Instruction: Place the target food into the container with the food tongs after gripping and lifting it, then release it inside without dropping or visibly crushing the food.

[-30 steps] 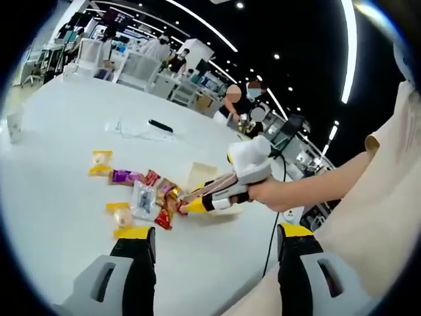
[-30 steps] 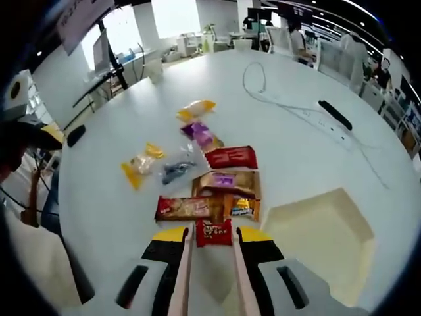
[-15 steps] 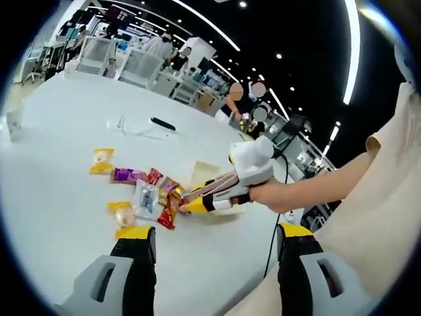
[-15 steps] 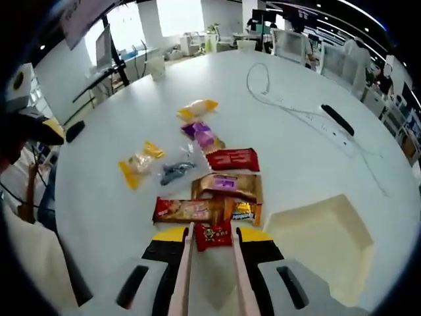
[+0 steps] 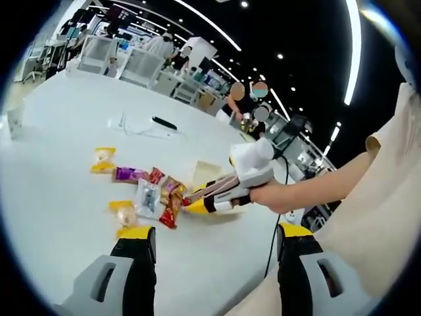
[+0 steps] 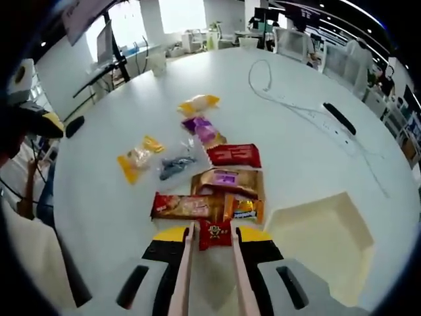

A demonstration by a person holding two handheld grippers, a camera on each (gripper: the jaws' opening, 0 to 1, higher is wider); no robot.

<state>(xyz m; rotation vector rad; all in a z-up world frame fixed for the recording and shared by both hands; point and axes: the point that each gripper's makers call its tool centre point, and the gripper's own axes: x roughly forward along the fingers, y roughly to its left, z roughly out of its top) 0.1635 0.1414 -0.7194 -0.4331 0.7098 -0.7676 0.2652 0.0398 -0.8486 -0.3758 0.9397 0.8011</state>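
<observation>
A small red snack packet [image 6: 216, 230] sits pinched between the tips of the pink food tongs [image 6: 182, 276]. My right gripper [image 6: 212, 234] is shut on the tongs, just in front of a pile of wrapped snacks [image 6: 223, 181]. The pale yellow container [image 6: 322, 243] lies to the right of the tongs, open and with nothing in it. In the left gripper view the right gripper [image 5: 194, 204] is held by a person's hand [image 5: 276, 195], with the red packet [image 5: 187, 201] at the tong tips beside the container [image 5: 205, 170]. My left gripper [image 5: 214, 230] is open and holds nothing.
Loose packets in yellow [image 6: 197, 103], purple [image 6: 200, 128], red [image 6: 233, 155] and clear wrap [image 6: 172, 168] lie spread on the white round table [image 6: 99, 197]. A white cable [image 6: 283, 99] and a black bar [image 6: 340, 118] lie beyond. People stand at desks in the background.
The right gripper's view has shifted only slightly, and the red packet stays at the tong tips. The left gripper's jaws stand as before.
</observation>
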